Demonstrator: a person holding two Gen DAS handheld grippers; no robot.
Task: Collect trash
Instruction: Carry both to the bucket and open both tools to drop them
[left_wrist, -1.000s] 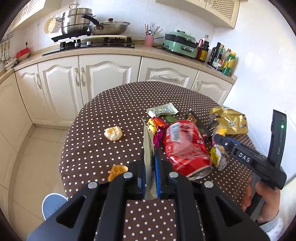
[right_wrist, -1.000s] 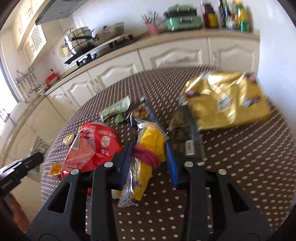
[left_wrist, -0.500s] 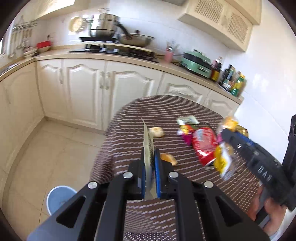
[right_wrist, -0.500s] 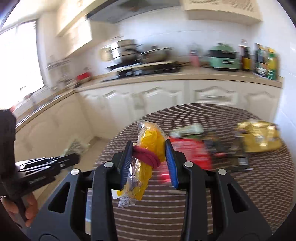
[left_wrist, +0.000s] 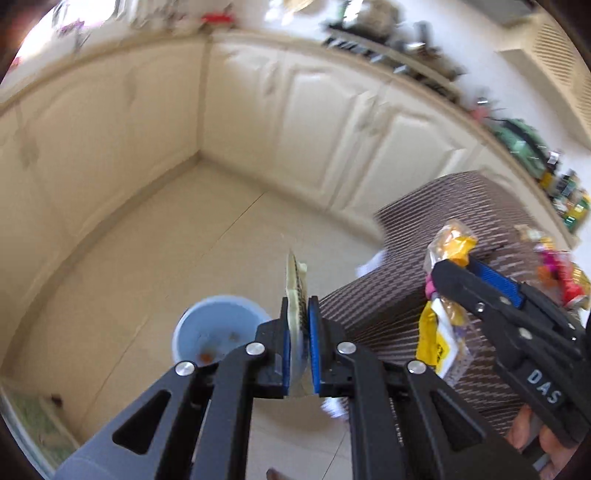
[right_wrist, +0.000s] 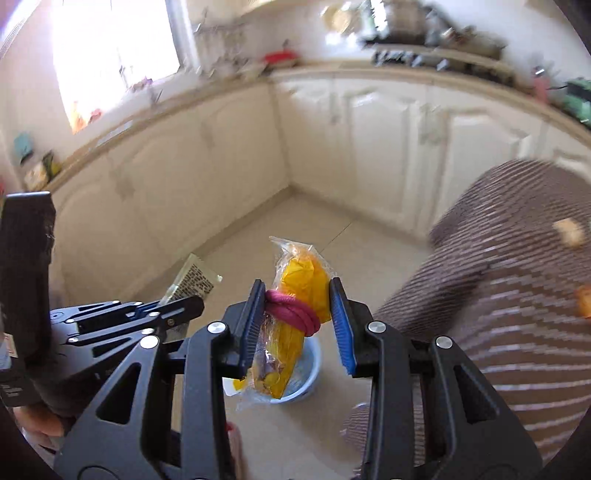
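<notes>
My left gripper (left_wrist: 298, 314) is shut on a thin flat green wrapper (left_wrist: 295, 280), held edge-on above the floor beside a light blue bin (left_wrist: 218, 332). My right gripper (right_wrist: 297, 306) is shut on a yellow clear-plastic snack bag (right_wrist: 303, 277) tied with a pink band, held over the blue bin (right_wrist: 306, 373). In the left wrist view the right gripper (left_wrist: 454, 273) and its yellow bag (left_wrist: 443, 332) hang at the table's edge. In the right wrist view the left gripper (right_wrist: 192, 304) shows with its wrapper (right_wrist: 192, 277).
A round table with a brown dotted cloth (left_wrist: 424, 295) is at the right, with more wrappers (left_wrist: 557, 273) and orange peel (right_wrist: 570, 230) on it. Cream cabinets (left_wrist: 332, 129) line the far walls. The bin holds some orange bits. Beige tiled floor (left_wrist: 166, 240) surrounds the bin.
Both grippers have swung left and down from the table toward the floor, carrying their trash; the blue bin now lies just below them. Both stay shut.
</notes>
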